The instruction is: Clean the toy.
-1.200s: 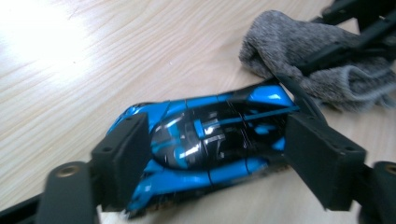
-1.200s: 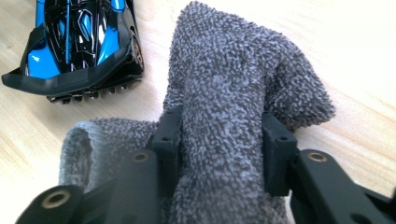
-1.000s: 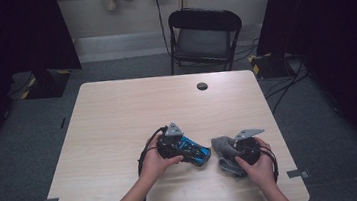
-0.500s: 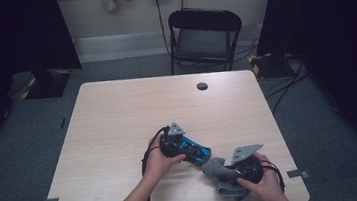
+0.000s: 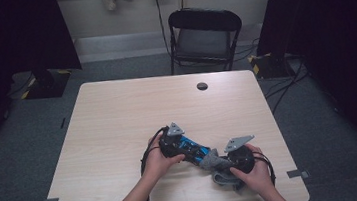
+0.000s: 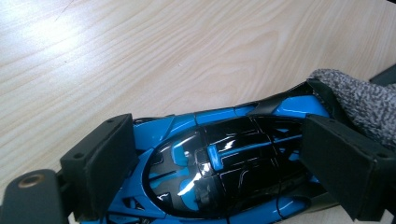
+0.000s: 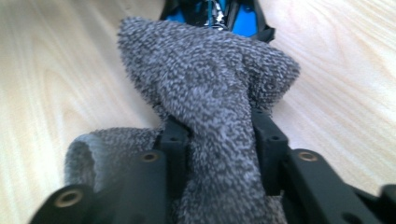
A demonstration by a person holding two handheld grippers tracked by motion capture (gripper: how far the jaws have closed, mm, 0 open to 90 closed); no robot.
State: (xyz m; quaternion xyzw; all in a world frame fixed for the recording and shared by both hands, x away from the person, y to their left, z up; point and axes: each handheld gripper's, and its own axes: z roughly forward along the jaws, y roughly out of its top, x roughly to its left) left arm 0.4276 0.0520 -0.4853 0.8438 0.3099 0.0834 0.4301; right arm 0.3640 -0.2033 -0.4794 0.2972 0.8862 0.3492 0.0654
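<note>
Cloth [image 7: 210, 107] clamped in right gripper [image 5: 233, 162] has moved onto toy car [image 6: 219, 163], gripped by left gripper [image 5: 184, 147].

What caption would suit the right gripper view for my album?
The right gripper pinches a grey cloth against the tip of a blue toy car on a wooden table.

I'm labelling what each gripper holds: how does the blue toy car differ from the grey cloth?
The toy car is glossy, hard-shelled, blue and black; the grey cloth is matte, fuzzy and speckled. The car sits between widely spread jaws of the left gripper; the cloth is bunched and pinched between the right gripper's narrower jaws. Both are low over the table, with the cloth at the car's end.
</note>
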